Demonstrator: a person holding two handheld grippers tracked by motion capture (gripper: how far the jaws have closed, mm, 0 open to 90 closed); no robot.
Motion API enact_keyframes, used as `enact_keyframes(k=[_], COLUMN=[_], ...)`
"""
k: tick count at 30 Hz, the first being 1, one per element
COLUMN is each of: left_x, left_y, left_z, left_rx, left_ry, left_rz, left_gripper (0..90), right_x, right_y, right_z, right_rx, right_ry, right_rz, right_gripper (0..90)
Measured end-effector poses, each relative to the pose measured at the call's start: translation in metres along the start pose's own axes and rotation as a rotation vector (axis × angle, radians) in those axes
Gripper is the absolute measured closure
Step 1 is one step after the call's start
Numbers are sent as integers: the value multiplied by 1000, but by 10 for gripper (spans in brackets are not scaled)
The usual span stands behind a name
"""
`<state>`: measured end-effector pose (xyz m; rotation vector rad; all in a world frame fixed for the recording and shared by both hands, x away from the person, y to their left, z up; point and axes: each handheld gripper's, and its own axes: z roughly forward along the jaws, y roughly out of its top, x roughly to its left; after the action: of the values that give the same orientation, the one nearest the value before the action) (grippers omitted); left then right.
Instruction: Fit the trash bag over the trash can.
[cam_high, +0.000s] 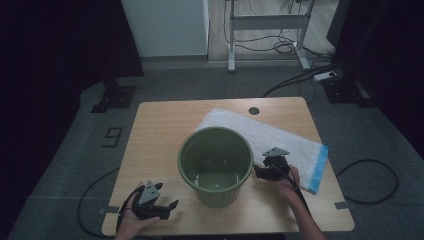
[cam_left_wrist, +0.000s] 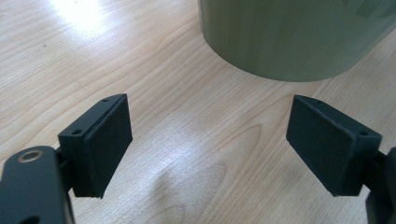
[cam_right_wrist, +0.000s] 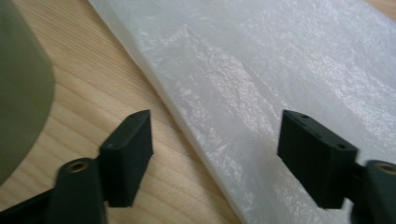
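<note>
A green bin (cam_high: 216, 165) stands on the wooden bench (cam_high: 155, 135). Behind and right of the bin lies a white plastic bag (cam_high: 280, 142). The left gripper (cam_high: 167, 207) sits left of the bin, jaws spread and empty. The right gripper (cam_high: 260, 172) sits just right of the bin, jaws spread over the bag's edge.

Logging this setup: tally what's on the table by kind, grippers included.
green bin: 1
white plastic bag with blue edge: 1
grippers, both open: 2, left gripper and right gripper
Total: 4
</note>
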<state>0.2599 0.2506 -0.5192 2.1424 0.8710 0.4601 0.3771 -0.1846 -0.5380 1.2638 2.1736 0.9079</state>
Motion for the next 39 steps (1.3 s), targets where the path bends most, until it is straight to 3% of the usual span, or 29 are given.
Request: enact_keyframes(k=[5,8,15,20,24,29,32,34,39], left_x=[1,2,0,-2,-5,-8,-8,-7,-8], left_y=[-2,-1,-1,0,0,0,0,0,0], left_z=[2,4,8,13,15,16,15,16,17], left_rx=[10,15,32,54,66,69,67,69,74], left_ry=[6,8,14,15,16,14,13,14,13], left_rz=[10,14,26,41,49,56,55,52,55], left_gripper=[143,143,144,144,145,145,145,145,145], right_x=[-9,-11,-17,-19,-18,-26,-27,-31,-33], right_y=[-3,-7,-19,-33,-53,-79,-93,-101,-108], right_z=[4,3,-7,-23,-46,-74,-84,-90,-95], right_rx=[27,33,12,5,-9,-7,-6,-16,-24], right_ry=[49,29,26,36,37,37,23,35,38], right_rz=[44,36,89,96,103,162,154,181,176], right_gripper=[445,554,883,890,889,889,889,889,869])
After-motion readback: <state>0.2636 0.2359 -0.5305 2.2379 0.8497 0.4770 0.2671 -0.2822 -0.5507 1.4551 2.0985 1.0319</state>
